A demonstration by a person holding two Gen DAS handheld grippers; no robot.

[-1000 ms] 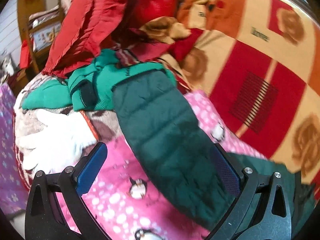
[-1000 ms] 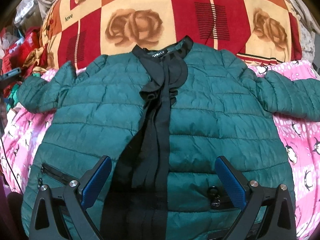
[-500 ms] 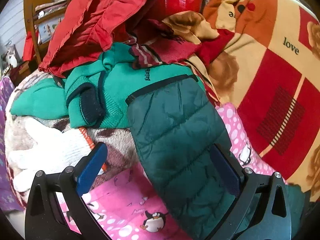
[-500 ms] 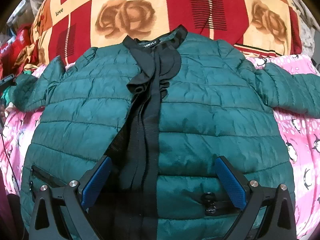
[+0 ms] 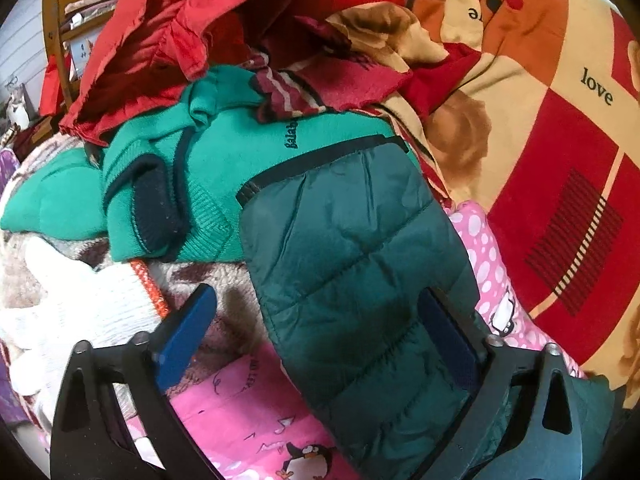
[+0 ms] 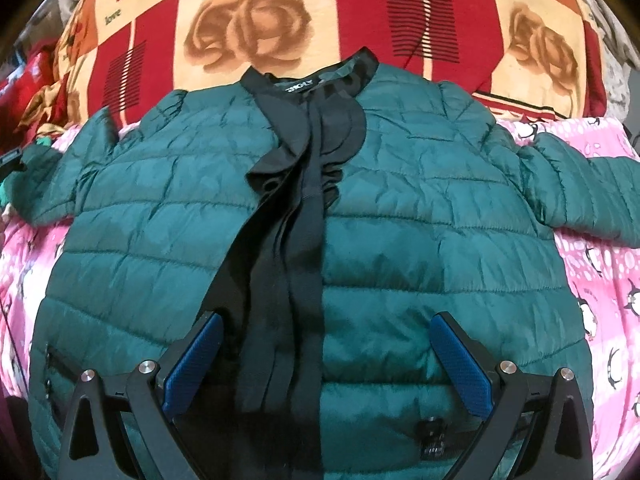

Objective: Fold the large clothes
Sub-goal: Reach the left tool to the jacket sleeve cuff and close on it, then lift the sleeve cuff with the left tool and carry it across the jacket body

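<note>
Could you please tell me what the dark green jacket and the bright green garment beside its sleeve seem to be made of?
Dark green jacket: probably thin synthetic shell over padding, given the slight sheen, fine crinkles and stitched puffy rows; black trim looks like woven ribbon. Bright green garment: looks like matte knit, with ribbed texture and a dark ribbed cuff.

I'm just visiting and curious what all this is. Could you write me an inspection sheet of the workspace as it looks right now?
Surface: pink penguin-print sheet, with a rose-patterned blanket behind it.
Job's things: dark green quilted jacket lying face up, sleeves spread; its left sleeve lies over the clothes pile.
Clutter: bright green sweater, red garment, white fleecy item, heaped together.
Grippers: left hand-held gripper open astride the sleeve, jaws just been closing, pads not pressing; right hand-held gripper open over the jacket's front.
Cables: nothing seen.
Surroundings: wooden furniture at far left.
</note>
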